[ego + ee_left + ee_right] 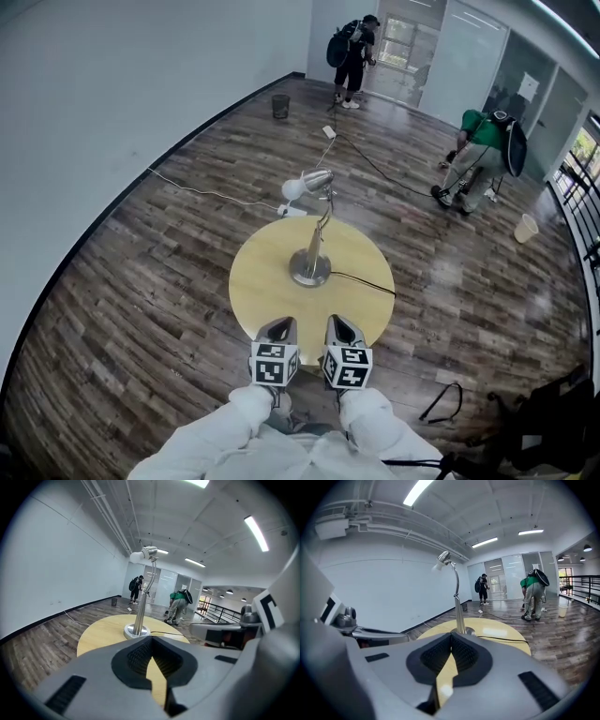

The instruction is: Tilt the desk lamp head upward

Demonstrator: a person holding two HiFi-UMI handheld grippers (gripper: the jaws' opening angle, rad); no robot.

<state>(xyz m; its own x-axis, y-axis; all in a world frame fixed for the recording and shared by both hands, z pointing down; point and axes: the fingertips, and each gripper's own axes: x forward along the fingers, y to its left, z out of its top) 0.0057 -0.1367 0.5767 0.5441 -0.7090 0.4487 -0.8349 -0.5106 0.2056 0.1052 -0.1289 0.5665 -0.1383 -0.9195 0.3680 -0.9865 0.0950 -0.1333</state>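
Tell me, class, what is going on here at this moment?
A person holds the left gripper and the right gripper side by side over the near edge of a round table. Both are shut and hold nothing. A desk lamp stands in the middle of the table, and neither gripper touches its head. Two other people are busy on the floor far behind.

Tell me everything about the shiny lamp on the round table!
The desk lamp looks like silvery metal. Its round base sits flat on the wooden table, near the middle. A thin stem rises and bends at the top into the head, which points left in the head view, with a white bulb at its end. A black cord runs from the base toward the table's right edge. Only the table touches it.
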